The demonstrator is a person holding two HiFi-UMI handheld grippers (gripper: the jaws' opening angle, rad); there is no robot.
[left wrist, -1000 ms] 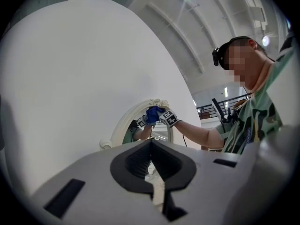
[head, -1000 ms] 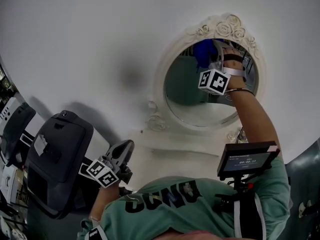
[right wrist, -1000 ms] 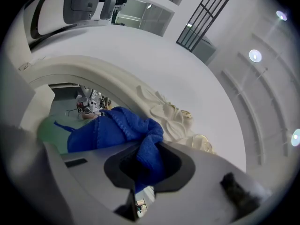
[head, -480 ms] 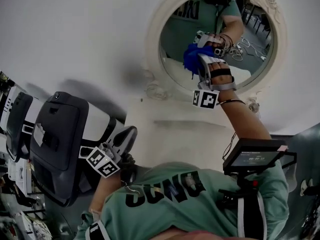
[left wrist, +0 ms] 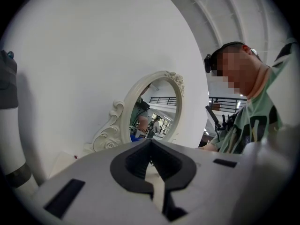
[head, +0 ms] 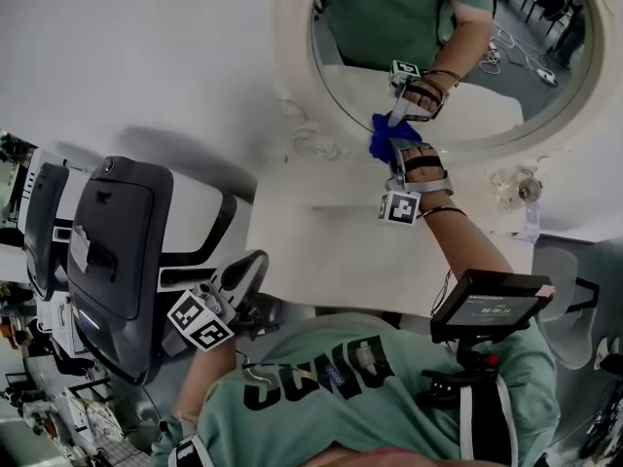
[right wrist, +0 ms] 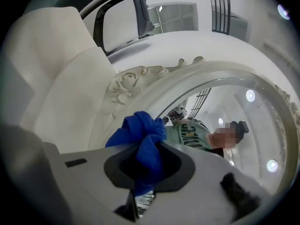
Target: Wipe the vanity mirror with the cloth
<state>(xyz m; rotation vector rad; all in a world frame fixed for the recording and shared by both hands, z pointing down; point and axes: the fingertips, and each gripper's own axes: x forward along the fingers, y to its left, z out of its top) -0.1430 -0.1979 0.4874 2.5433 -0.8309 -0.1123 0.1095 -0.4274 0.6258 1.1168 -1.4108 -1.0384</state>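
Note:
The oval vanity mirror [head: 458, 86] in an ornate cream frame [head: 292, 76] stands on a white table against the wall. My right gripper [head: 387, 149] is shut on a bunched blue cloth [head: 382, 136], which it presses at the lower left rim of the glass. In the right gripper view the blue cloth [right wrist: 140, 137] bulges out between the jaws beside the carved frame [right wrist: 129, 86]. My left gripper [head: 238, 280] hangs low by my body, shut and empty. The left gripper view shows the mirror [left wrist: 157, 109] from the side, far ahead of the jaws.
A black and white office chair [head: 117, 251] stands at the left, close to my left gripper. The white table top [head: 321, 251] lies under the mirror. A small screen [head: 487, 305] is mounted at my chest on the right.
My right gripper has slid the blue cloth down the glass from the upper part to the lower left rim. The view has shifted too. The left gripper has stayed low.

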